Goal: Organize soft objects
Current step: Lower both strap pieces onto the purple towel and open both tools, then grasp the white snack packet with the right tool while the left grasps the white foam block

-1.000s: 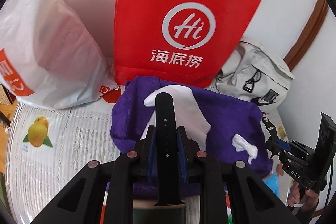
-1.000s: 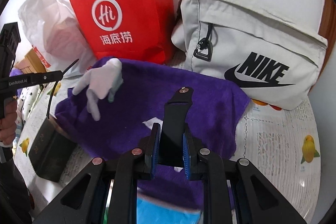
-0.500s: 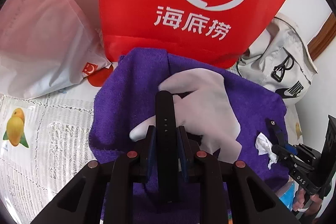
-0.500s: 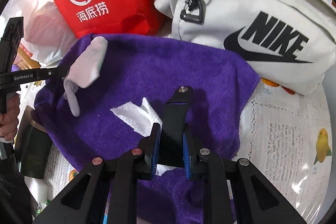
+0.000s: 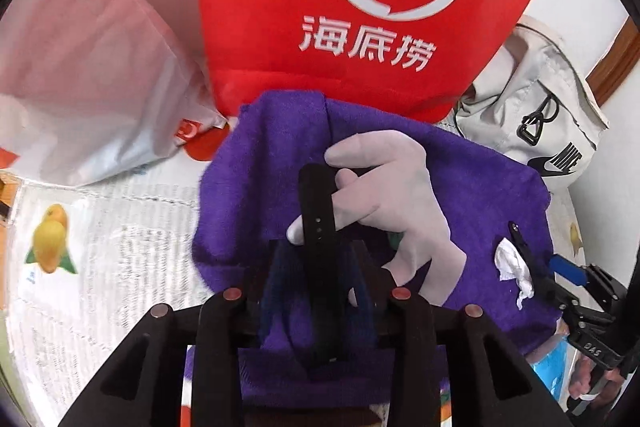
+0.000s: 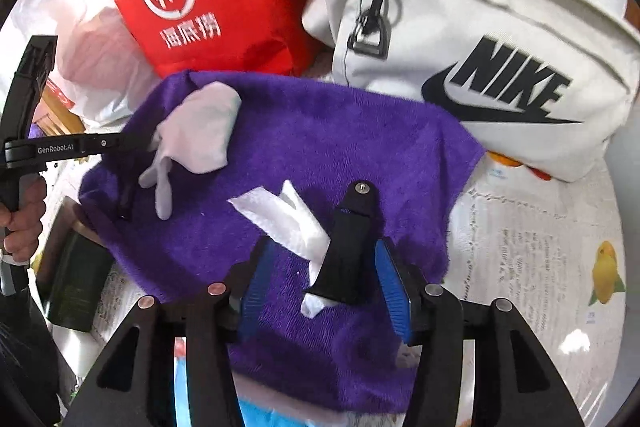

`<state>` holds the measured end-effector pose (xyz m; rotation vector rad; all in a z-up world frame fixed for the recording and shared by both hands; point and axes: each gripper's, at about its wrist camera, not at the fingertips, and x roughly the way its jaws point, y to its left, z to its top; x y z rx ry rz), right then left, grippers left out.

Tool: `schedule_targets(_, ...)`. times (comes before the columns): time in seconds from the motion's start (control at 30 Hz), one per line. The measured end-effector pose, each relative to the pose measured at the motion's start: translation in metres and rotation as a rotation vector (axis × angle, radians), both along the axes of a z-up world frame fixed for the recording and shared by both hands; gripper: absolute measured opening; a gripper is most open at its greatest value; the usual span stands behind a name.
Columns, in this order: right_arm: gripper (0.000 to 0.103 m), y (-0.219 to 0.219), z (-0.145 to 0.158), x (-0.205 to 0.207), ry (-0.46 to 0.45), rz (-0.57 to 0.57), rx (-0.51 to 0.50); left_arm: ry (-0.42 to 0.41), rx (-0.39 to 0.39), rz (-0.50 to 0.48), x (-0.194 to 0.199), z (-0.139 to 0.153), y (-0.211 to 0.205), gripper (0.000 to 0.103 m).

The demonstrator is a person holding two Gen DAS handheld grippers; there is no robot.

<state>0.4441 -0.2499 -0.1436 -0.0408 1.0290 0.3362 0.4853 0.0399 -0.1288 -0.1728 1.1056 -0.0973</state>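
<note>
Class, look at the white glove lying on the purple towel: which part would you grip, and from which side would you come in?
Grip the glove at its broad cuff, coming from above. The cuff lies flat and wide on the towel, clear of the watch strap crossing its thin, floppy fingers.

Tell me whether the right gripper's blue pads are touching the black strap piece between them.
Apart. The right wrist view shows purple towel in the gaps between the black strap piece and each blue pad; the right gripper's jaws are opening.
</note>
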Motion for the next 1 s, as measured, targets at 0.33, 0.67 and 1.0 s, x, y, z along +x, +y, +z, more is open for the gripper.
schedule_targets(0.33,0.052,-0.002,0.047,-0.063,-0.073,-0.028,0.041,-0.058,0.000,0.008,-0.061,0.041,0.013,0.038)
schedule_targets(0.67,0.060,0.017,0.061,-0.164,-0.107,0.015,0.059,-0.084,-0.017,0.024,-0.157,0.050,0.022,0.055)
schedule_targets(1.0,0.063,0.045,0.037,-0.239,-0.078,0.102,0.128,-0.069,-0.034,0.036,-0.230,0.030,0.027,0.068)
